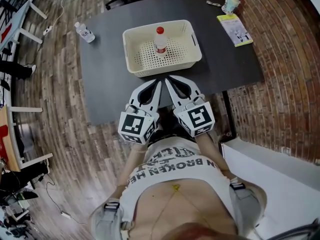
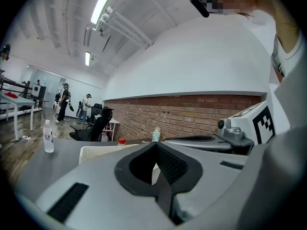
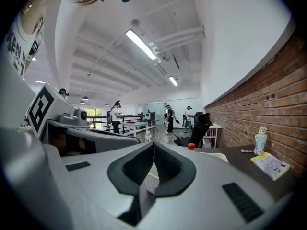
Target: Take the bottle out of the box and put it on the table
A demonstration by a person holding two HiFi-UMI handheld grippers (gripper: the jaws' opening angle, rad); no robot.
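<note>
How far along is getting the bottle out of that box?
Nothing done yet: the bottle stands upright in the box. Nothing in hand: the left gripper and right gripper are shut and empty, just short of the box. Left: grasp the bottle, lift it out, set it on the table.

Two bottles [image 1: 160, 40] [image 1: 85, 32], one box [image 1: 167, 67], one booklet [image 1: 235, 29], perhaps one figurine [image 1: 232, 3].

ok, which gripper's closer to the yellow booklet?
Right. The right gripper sits at the table's near edge, with the yellow booklet far up to its right. The left gripper is alongside, on the side away from the booklet.
</note>
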